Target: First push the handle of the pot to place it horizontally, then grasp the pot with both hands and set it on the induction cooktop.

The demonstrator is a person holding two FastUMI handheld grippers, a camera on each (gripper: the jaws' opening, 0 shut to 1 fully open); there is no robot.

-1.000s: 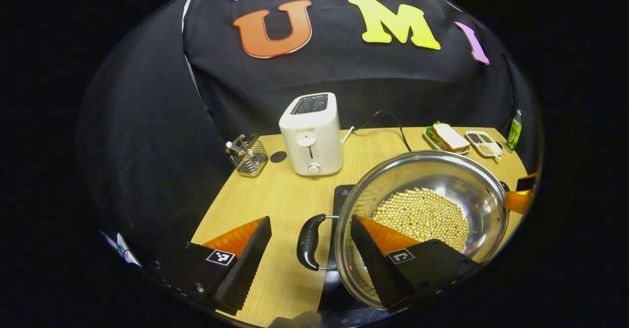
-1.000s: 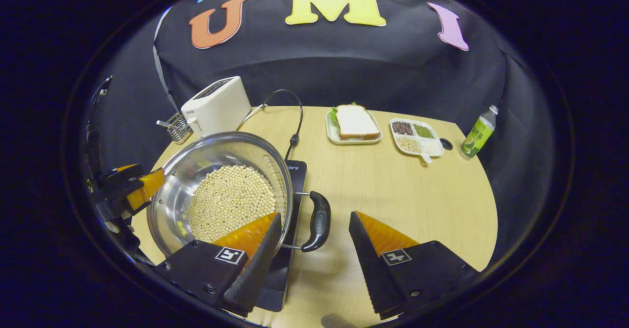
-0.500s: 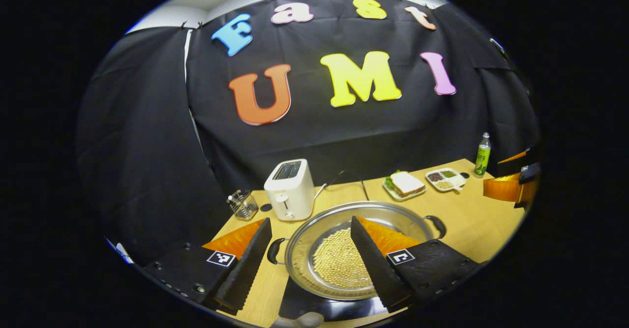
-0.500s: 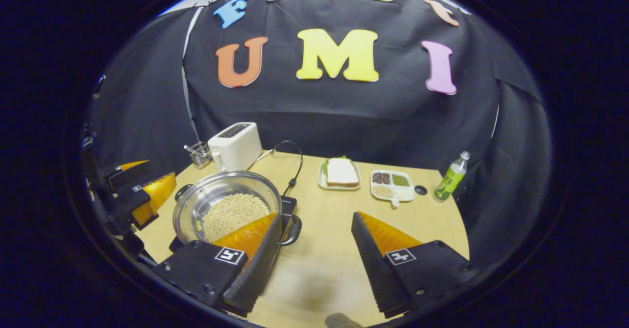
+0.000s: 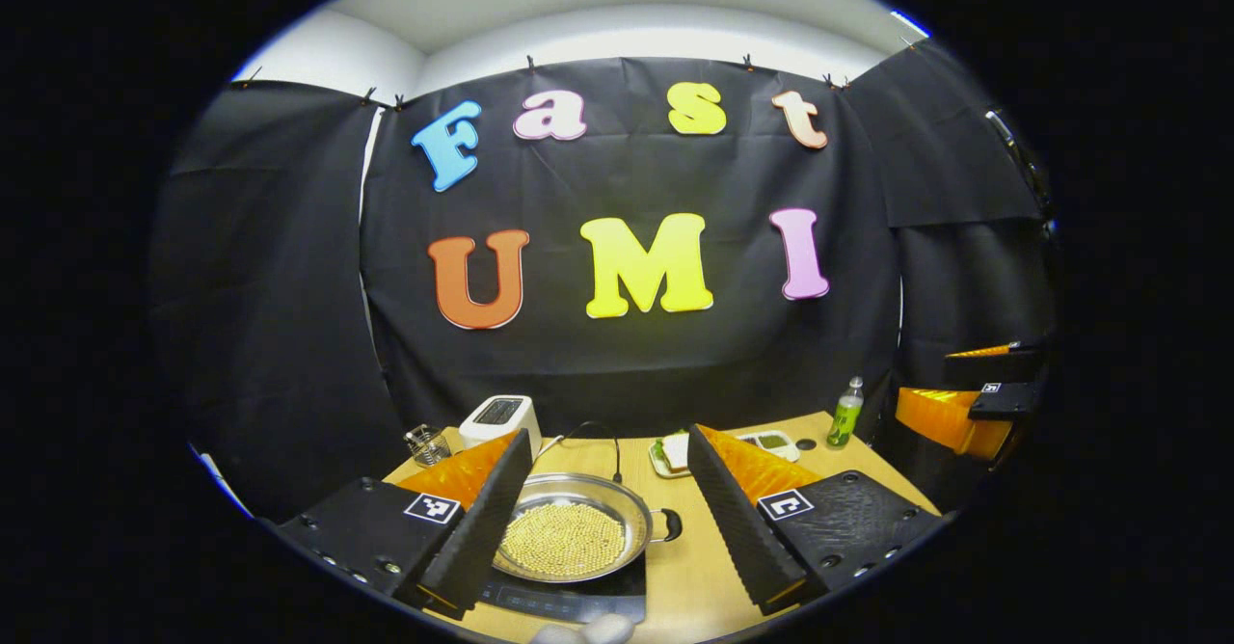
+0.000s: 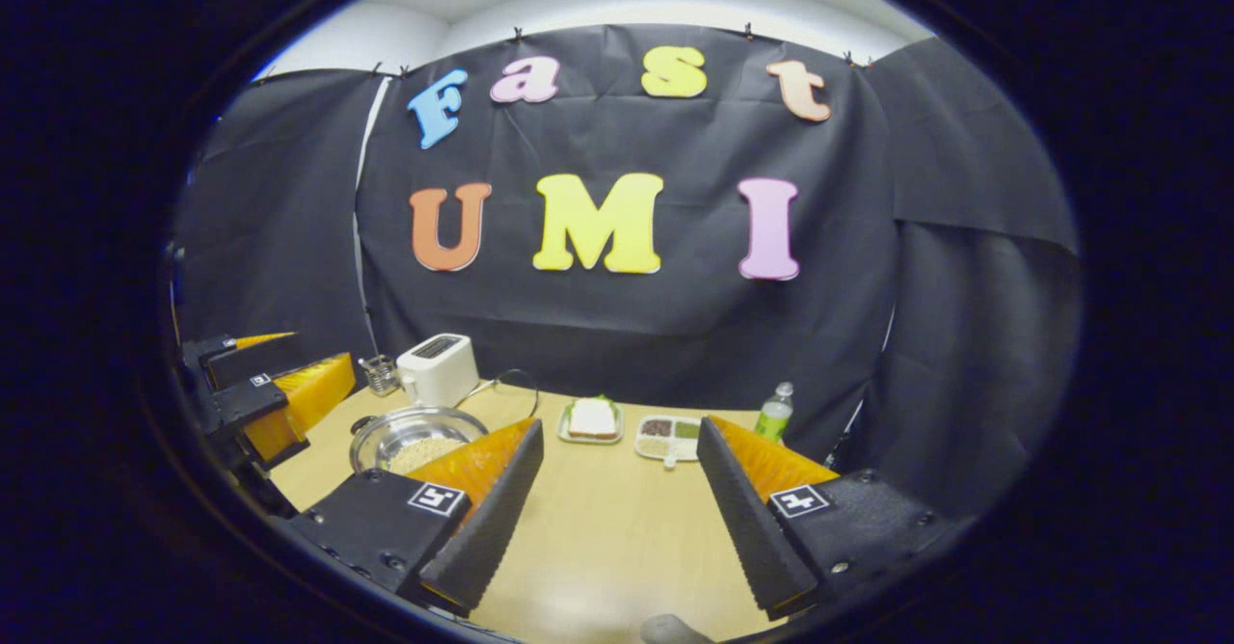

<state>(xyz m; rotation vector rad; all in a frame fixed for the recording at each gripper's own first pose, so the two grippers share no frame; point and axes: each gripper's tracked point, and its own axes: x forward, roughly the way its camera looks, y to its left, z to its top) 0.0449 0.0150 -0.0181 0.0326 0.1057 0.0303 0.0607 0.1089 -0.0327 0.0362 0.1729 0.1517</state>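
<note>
Both grippers, left gripper (image 5: 609, 490) and right gripper (image 6: 620, 475), gape empty above the surface (image 6: 617, 528); one pot (image 5: 569, 540) sits on one cooktop (image 5: 569, 601), beside one toaster (image 5: 499, 420).

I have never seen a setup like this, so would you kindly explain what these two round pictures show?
A person holds a two-finger gripper in each hand, each carrying a fisheye camera that looks along its fingers. The left gripper view shows the left gripper open and empty; the right gripper view shows the right gripper likewise. On the wooden table a steel pot of pale beans sits on the black induction cooktop. Behind it stand a white toaster, a sandwich plate, a divided dish, a green bottle and a wire basket.
</note>
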